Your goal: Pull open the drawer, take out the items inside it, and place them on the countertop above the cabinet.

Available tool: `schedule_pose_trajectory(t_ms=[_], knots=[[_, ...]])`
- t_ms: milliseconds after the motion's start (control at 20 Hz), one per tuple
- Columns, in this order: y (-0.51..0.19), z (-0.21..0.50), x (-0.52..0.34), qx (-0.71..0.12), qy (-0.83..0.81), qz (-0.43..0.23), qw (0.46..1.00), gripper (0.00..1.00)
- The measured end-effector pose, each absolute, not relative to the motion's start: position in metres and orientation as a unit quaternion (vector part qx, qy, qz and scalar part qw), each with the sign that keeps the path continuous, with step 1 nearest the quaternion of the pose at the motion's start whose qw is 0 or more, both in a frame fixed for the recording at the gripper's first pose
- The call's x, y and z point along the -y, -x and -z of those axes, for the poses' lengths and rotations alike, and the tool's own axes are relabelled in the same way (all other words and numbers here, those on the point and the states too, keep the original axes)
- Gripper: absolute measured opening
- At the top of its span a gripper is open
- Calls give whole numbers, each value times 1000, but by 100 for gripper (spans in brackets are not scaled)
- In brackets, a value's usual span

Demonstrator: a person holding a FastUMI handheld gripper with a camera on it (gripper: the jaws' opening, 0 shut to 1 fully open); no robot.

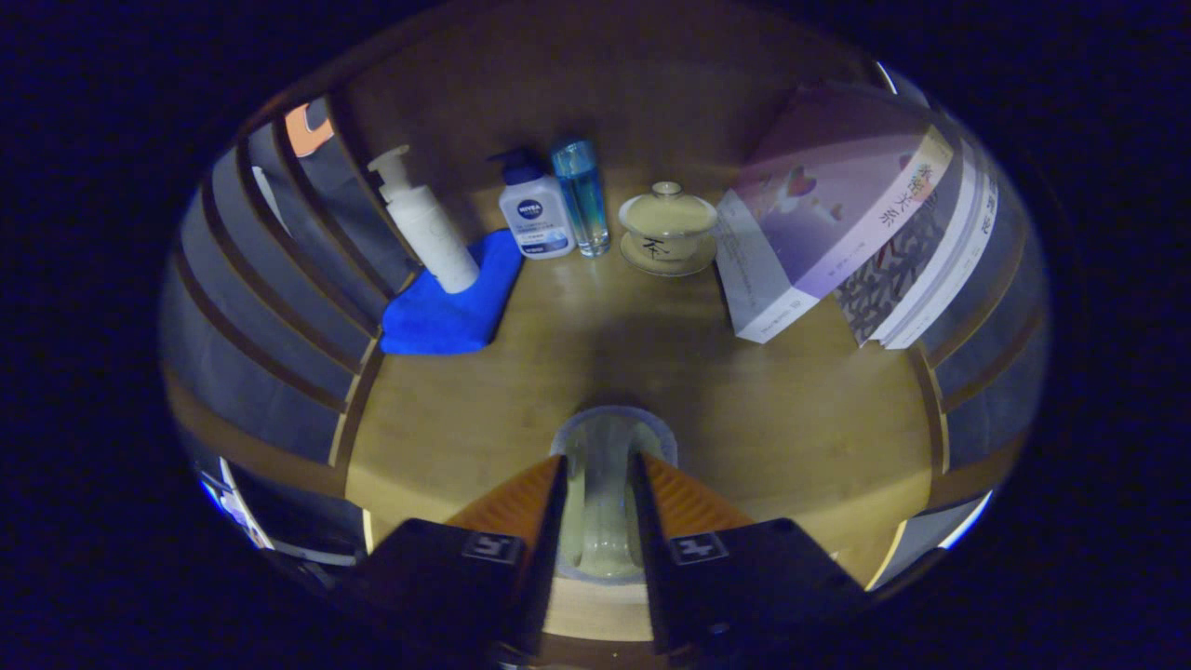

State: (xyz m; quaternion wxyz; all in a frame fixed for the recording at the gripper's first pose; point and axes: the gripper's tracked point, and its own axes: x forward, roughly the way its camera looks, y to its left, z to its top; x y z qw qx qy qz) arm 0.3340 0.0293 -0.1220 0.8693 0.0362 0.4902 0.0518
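Gripper view has the tongs (pixel 600 484) clamped from both sides on a clear, pale glass cup (pixel 609 442), held low over the wooden worktop (pixel 763 419). Judging by that, one drawer item is out and about to be set down; whether more wait in the drawer cannot be told. Farther back stand a white pump bottle (pixel 423 228) on a blue cloth (pixel 451 312), a blue-capped white bottle (pixel 533 209), a slim blue bottle (pixel 582 195), a lidded ceramic cup (pixel 668 228) and leaning books (pixel 837 214).
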Motion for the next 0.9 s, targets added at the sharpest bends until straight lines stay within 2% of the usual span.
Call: schedule_pose_trajectory(t_ms=[200, 600, 700, 750, 800, 900], knots=[[-311, 101, -26, -456, -53, -59, 886, 75], [-235, 41, -26, -328, -15, -84, 941, 77], [-209, 29, -25, -297, -16, -92, 950, 84], [-195, 27, -23, -282, -19, -89, 955, 95], [-179, 23, -20, -273, -19, -91, 958, 99], [-151, 21, -18, -246, -20, -97, 964, 98]])
